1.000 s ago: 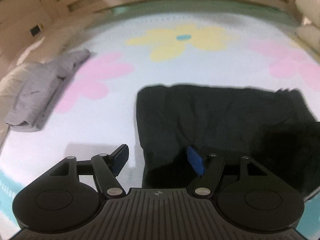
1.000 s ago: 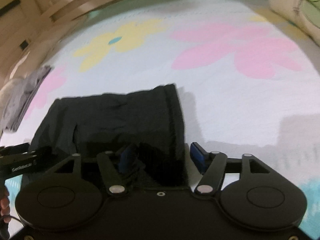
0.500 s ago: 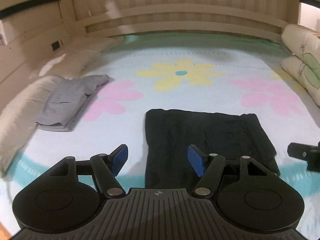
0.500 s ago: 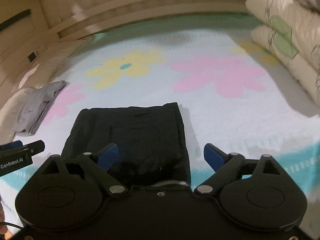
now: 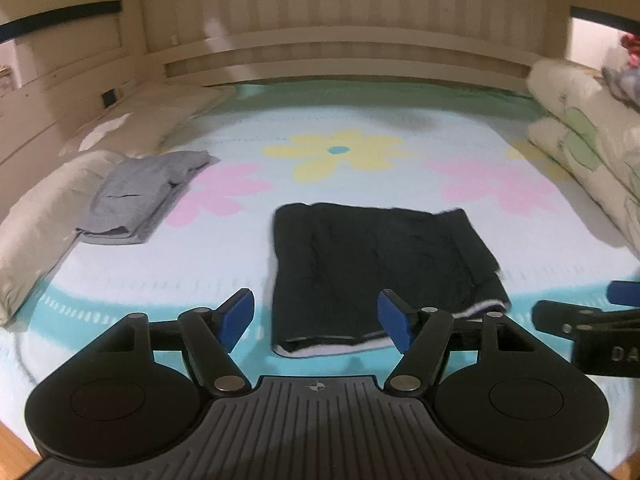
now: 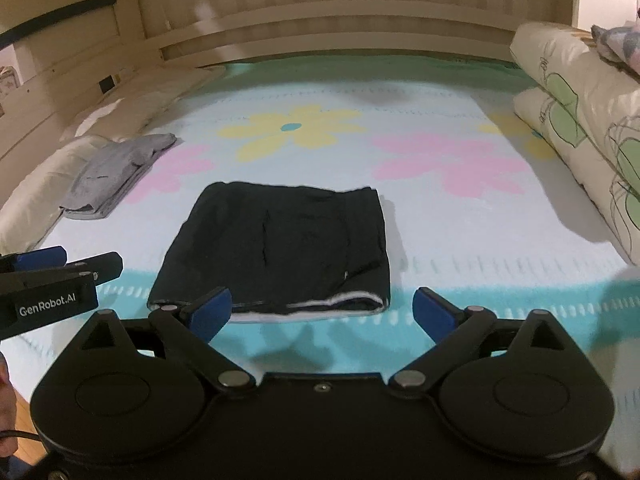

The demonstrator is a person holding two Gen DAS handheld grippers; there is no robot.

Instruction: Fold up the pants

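Observation:
The black pants (image 5: 380,268) lie folded into a flat rectangle on the flowered bed cover, with a white lining edge showing at the near side; they also show in the right wrist view (image 6: 280,248). My left gripper (image 5: 316,318) is open and empty, held back from the near edge of the pants. My right gripper (image 6: 324,312) is open and empty, also short of the near edge. The left gripper shows at the left of the right wrist view (image 6: 52,276), and the right gripper at the right of the left wrist view (image 5: 592,320).
A folded grey garment (image 5: 140,196) lies at the left of the bed next to a pillow (image 5: 36,216). Rolled quilts (image 6: 580,120) are stacked along the right side. A wooden headboard (image 5: 320,52) runs along the far end.
Both grippers have pulled back and risen away from the pants, which now lie free and folded. The right gripper's jaws have opened wider.

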